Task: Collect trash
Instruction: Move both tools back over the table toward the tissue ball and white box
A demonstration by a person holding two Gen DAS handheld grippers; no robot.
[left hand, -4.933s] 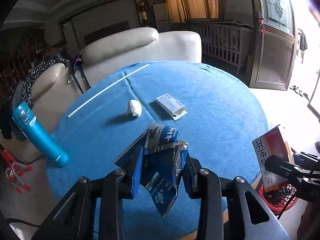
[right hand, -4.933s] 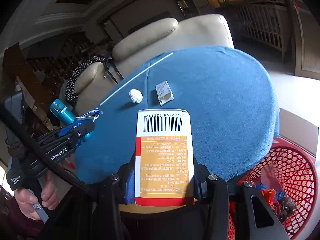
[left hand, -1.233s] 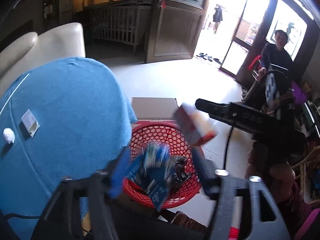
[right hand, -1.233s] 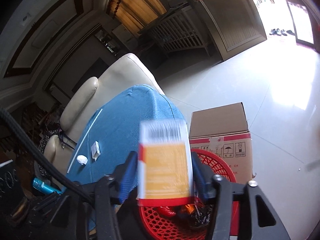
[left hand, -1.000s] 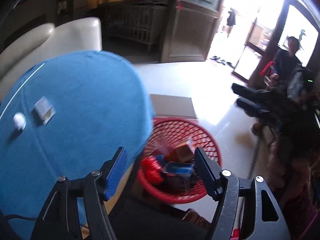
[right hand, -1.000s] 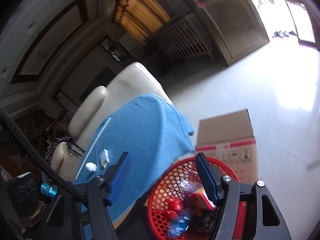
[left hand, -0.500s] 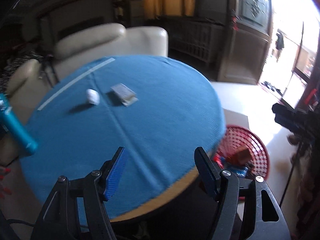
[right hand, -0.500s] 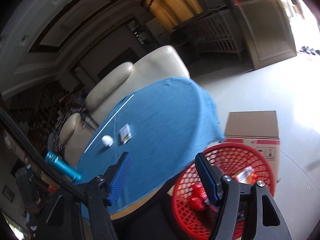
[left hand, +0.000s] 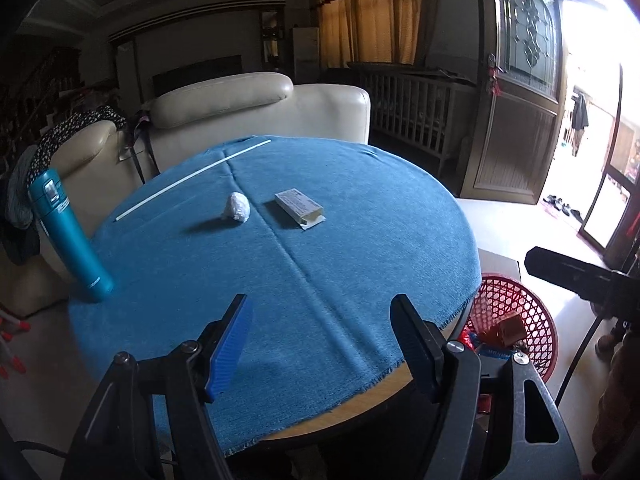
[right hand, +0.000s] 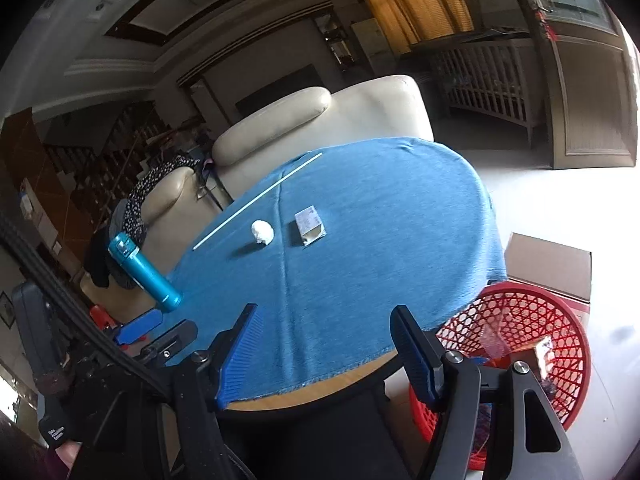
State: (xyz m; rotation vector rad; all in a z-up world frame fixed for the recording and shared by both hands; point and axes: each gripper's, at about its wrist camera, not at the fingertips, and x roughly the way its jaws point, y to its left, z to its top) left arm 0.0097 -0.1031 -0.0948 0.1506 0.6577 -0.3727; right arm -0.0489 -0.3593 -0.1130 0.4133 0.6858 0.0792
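Both grippers, left gripper and right gripper, hovering wide open, holding nothing, at table's near edge. Red basket (beside table) already holding trash; crumpled paper and small packet waiting near far edge.

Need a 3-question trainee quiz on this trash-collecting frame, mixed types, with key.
1. True or false: both tongs, left tongs and right tongs, are open and empty.
2. Which pieces of trash lie near the middle of the blue tablecloth?
3. Multiple choice: the red plastic mesh basket stands A) on the table, B) on the floor beside the table, C) on the sofa.

Key: 1 true. 2 the crumpled white paper ball and the small flat white packet. 3 B.
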